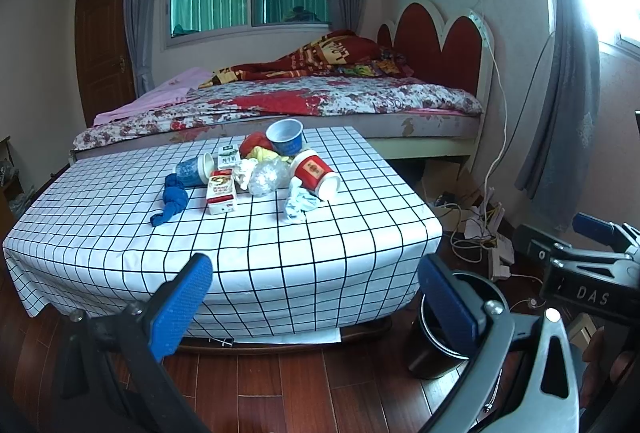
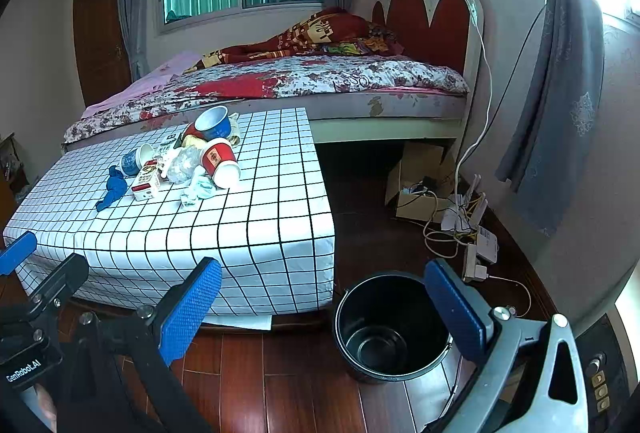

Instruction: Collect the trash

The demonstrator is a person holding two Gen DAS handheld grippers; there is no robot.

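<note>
Spread grippers point(image 1: 316, 297) point(image 2: 324, 301); bin point(image 2: 384, 365) beside checked table point(image 1: 320, 253)

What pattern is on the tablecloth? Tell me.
White with a black grid: the tablecloth shows best in the left wrist view.

The tablecloth point(image 1: 280, 245) is white with a thin black grid. On it lie a red paper cup point(image 1: 314, 173) with a white rim, two blue cups — one upright point(image 1: 285, 137), one on its side point(image 1: 195, 169) — a red-and-white carton point(image 1: 221, 192), a green-and-white carton point(image 1: 229, 156) and a crumpled blue cloth point(image 1: 173, 201). The bin point(image 2: 390, 327) is black, the floor point(image 2: 280, 385) reddish-brown wood. Both grippers carry blue textured pads point(image 2: 192, 307) — the bedspread point(image 1: 320, 97) is red-and-white floral, the headboard point(image 1: 440, 45) red edged in cream.
</note>
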